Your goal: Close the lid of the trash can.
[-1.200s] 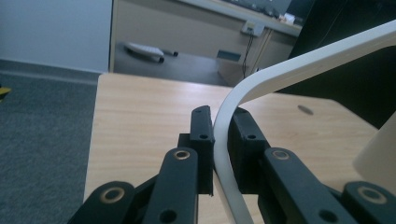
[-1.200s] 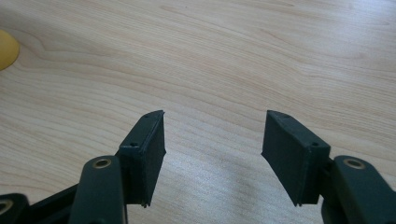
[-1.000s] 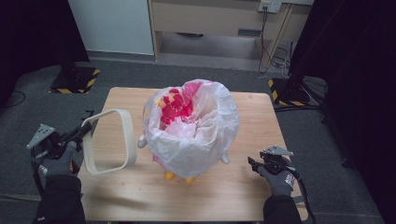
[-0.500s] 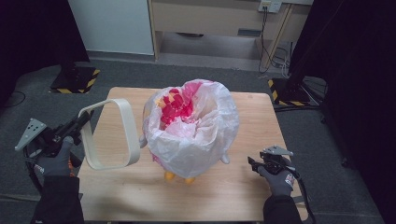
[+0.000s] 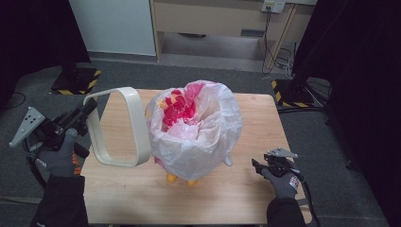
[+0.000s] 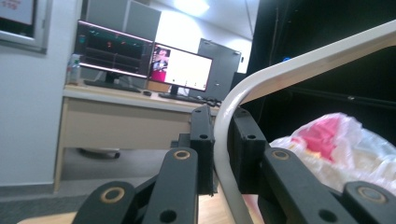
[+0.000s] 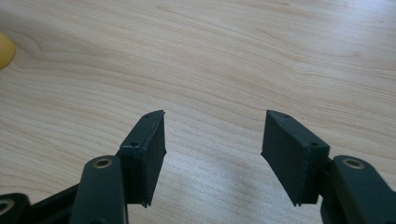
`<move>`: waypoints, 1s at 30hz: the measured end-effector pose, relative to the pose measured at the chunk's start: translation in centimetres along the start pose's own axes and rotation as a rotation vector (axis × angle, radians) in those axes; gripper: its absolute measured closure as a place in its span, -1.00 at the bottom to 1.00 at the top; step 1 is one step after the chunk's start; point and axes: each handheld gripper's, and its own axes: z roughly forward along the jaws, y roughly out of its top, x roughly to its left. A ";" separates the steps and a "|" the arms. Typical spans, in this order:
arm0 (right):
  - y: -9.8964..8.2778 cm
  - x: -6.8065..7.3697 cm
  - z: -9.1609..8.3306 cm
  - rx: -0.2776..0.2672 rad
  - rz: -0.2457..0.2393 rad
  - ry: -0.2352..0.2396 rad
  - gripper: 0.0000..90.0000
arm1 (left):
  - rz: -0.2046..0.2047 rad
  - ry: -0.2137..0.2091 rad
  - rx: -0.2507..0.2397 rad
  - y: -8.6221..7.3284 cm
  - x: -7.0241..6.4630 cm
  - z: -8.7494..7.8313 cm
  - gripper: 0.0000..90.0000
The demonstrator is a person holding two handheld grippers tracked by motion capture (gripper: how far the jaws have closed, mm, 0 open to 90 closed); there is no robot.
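A red bin (image 5: 177, 111) on yellow feet (image 5: 171, 178) stands mid-table, lined with a white plastic bag (image 5: 203, 137) that spills over its rim. My left gripper (image 5: 90, 108) is shut on the upper corner of a cream ring frame (image 5: 139, 125), held tilted in the air just left of the bin. In the left gripper view both jaws pinch the ring's band (image 6: 299, 65), with the bag (image 6: 345, 140) behind it. My right gripper (image 5: 257, 166) rests low at the table's right front. Its jaws (image 7: 212, 140) stand open over bare wood, with nothing between them.
The wooden table (image 5: 236, 198) has free room in front of and right of the bin. One yellow foot (image 7: 4, 49) shows at the left edge of the right gripper view. A desk with lit monitors (image 6: 140, 60) stands beyond the table.
My left gripper has risen and carried the ring frame up off the table and closer to the bin. The right gripper has stayed where it was.
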 end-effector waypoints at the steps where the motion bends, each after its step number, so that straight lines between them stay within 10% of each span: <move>1: 0.0 0.0 0.0 0.002 0.003 0.000 -0.12 | -0.001 -0.003 0.000 0.2 -0.3 0.3 0.79; 30: 0.0 -0.2 0.1 0.006 0.010 0.008 -0.11 | 0.039 -0.119 -0.002 3.1 -6.6 9.9 0.78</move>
